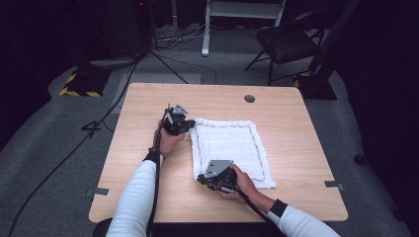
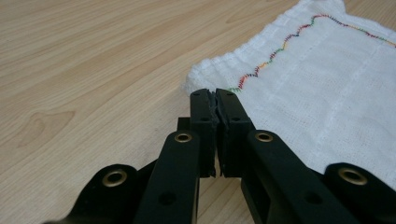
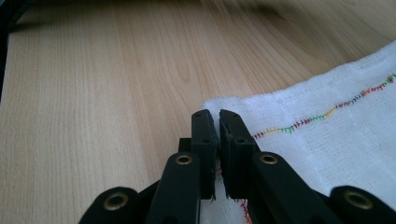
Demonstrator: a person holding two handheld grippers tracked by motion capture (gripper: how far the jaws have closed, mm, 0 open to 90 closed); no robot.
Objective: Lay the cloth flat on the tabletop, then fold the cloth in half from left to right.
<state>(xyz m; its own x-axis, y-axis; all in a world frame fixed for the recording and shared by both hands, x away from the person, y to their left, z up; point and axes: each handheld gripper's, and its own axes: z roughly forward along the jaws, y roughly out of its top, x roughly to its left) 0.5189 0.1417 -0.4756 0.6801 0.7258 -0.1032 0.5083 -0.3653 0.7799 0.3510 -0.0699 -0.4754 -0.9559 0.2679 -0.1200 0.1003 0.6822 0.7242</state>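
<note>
High view shows the white cloth (image 1: pixel 230 148) flat mid-worktop (image 1: pixel 148 187). Left tongs (image 2: pixel 215 95) and right tongs (image 3: pixel 214 115) each pinch closed on a left-edge corner. Lifting both evenly should keep it taut.

Count: 1 white cloth (image 1: pixel 230 150) with 1 line of multicoloured zigzag stitching (image 2: pixel 275 53) inside its edge, lying on 1 wooden table (image 1: pixel 148 163) with 1 round grey cap (image 1: pixel 249 98) far beyond both grippers. 2 grippers: left gripper (image 1: pixel 184 129) and right gripper (image 1: pixel 202 178), 2 black jaws each, both at cloth corners. Beyond the table: 1 folding chair (image 1: pixel 286 44) and 1 yellow-and-black striped base (image 1: pixel 81 84).
</note>
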